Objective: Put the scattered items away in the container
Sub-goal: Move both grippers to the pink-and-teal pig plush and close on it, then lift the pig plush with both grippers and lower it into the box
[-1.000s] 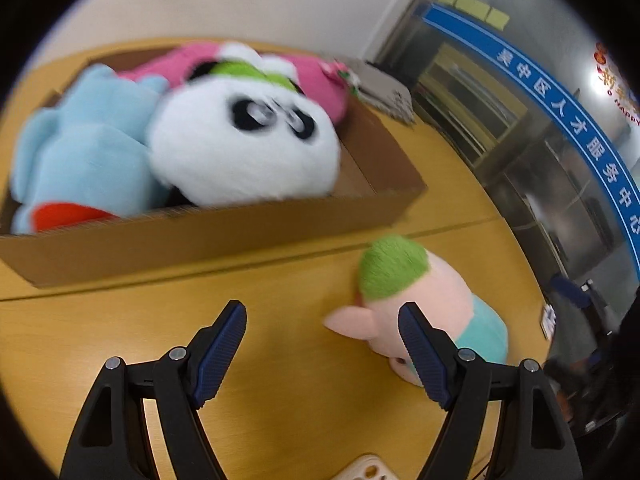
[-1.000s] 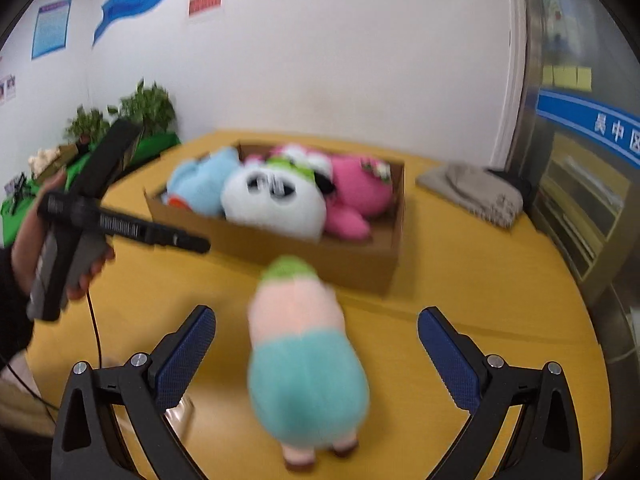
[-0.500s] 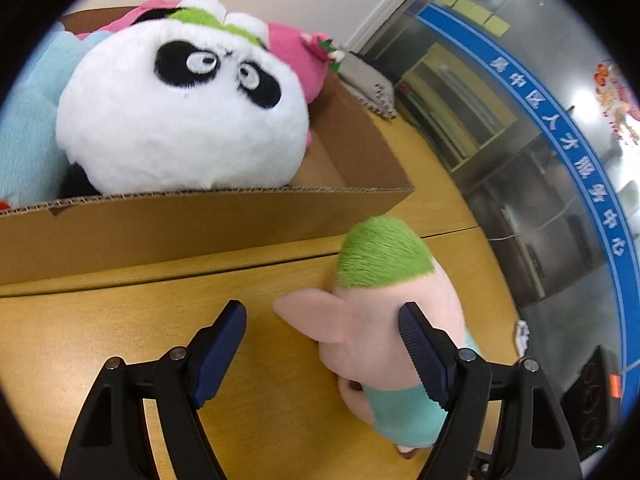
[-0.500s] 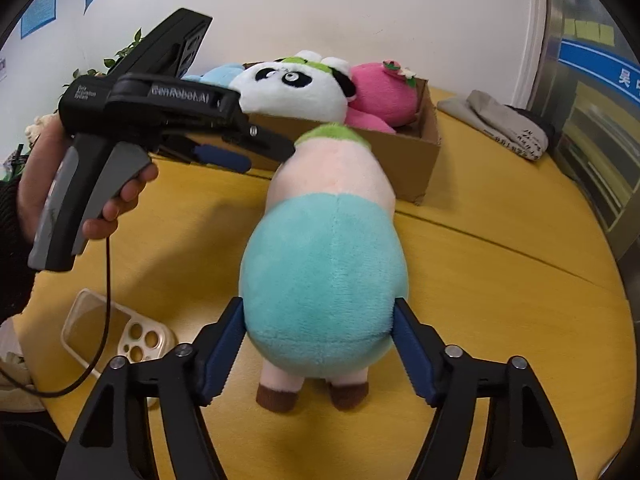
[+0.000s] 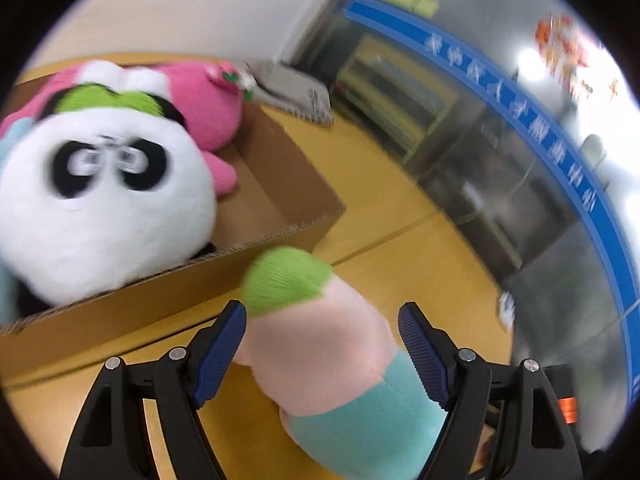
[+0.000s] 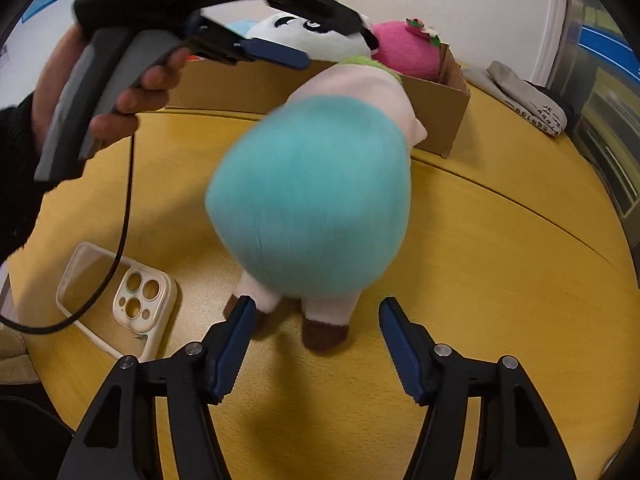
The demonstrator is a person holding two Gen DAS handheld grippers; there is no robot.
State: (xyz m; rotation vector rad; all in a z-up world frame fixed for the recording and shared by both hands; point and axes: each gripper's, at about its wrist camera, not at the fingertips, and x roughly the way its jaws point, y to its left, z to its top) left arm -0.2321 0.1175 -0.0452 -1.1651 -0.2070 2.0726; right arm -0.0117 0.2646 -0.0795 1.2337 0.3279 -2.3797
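A plush toy with a teal body, pale pink upper part and green tuft stands on its brown-tipped feet on the yellow wooden table, just in front of the cardboard box. Its green top lies close against the near wall of the box; whether it touches cannot be told.

Right gripper: blue-padded jaws stand apart behind the toy's feet. The left pad is at the edge of one foot, the right pad is clear of the toy, and nothing is pinched.

Left gripper: jaws spread on either side of the toy's pink upper part. The left pad lies at the fur and the right pad stands just off it; a firm pinch cannot be confirmed. A hand holds this gripper's handle, seen in the right wrist view.

Inside the box lie a white panda plush, a pink plush behind it, and a light blue plush at the far side.

On the table to the left of the toy lies a clear phone case, crossed by a black cable. A grey folded cloth rests beyond the box.
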